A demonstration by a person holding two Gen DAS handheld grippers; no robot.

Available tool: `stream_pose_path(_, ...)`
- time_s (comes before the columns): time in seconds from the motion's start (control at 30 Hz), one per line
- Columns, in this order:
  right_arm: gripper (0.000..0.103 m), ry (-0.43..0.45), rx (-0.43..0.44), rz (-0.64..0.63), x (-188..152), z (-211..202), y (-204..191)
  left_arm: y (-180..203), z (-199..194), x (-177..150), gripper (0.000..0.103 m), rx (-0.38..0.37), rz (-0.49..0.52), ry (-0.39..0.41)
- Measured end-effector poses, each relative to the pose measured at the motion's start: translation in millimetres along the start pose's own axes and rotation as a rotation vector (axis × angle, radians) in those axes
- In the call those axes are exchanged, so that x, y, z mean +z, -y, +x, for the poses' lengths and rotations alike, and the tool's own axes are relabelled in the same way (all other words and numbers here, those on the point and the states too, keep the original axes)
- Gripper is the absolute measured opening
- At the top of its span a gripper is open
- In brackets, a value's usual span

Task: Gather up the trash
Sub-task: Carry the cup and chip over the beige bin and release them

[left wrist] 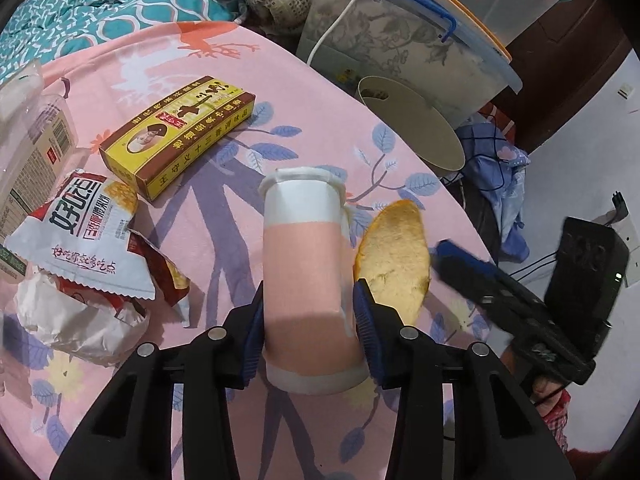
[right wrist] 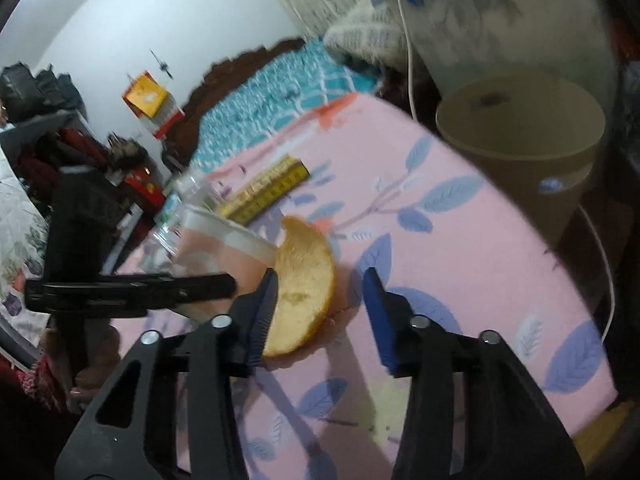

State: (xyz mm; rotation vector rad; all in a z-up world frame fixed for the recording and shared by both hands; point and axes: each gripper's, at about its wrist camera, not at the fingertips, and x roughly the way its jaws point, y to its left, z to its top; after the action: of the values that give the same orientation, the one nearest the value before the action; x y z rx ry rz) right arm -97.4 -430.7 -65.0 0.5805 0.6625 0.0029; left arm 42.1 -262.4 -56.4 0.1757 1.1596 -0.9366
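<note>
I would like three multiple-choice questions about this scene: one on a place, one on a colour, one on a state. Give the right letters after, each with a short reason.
1. Where does the peel lie?
A. in the bin
B. on the pink cloth beside the cup
C. on the yellow box

2. What colour is the middle band of the cup?
A. green
B. pink
C. black

3. What is the state of the left claw?
A. shut on the cup
B. open, with nothing in it
C. holding the yellow box

Answers:
1 B, it lies on the cloth right of the cup.
2 B, pink between white ends.
3 A, both pads press the cup's sides.
</note>
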Motion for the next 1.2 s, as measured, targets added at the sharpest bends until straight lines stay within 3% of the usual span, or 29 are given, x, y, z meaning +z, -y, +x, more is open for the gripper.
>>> stream_pose_path(0.07, 0.037, -0.036, -0.006, -0.002, -2, 11, -1, 1, -1, 1, 0.038, 0.001, 0.002, 0.009)
stream_pose_path(0.17, 0.012, -0.060, 0.009, -0.008, -2, 21, -4, 1, -2, 7, 0.038, -0.005, -0.001, 0.017)
stream_pose_path(0.23, 0.008, -0.044, 0.026, 0.009, -1, 20, -1, 3, 0, 13, 0.038, -0.014, -0.006, 0.015)
stream_pose_path(0.4, 0.007, 0.037, 0.033, 0.127, 13, 5, 33, 11, 6, 40, 0.038, -0.099, -0.041, 0.021)
stream_pose_path(0.57, 0.007, 0.112, -0.007, 0.213, 37, -11, 75, 38, 21, 76, 0.038, -0.143, -0.002, 0.043)
stream_pose_path(0.77, 0.007, 0.212, -0.057, 0.356, 71, -29, 132, 80, 72, 138, 0.038, -0.215, 0.039, -0.005)
stream_pose_path(0.93, 0.008, 0.239, -0.130, 0.403, 93, -36, 160, 102, 123, 179, 0.038, -0.188, 0.050, -0.047)
stream_pose_path(1.13, 0.012, 0.213, -0.182, 0.432, 102, -30, 179, 108, 164, 191, 0.040, -0.133, 0.035, -0.096)
stream_pose_path(1.2, 0.013, 0.200, -0.204, 0.441, 104, -26, 182, 109, 171, 191, 0.049, -0.117, 0.031, -0.110)
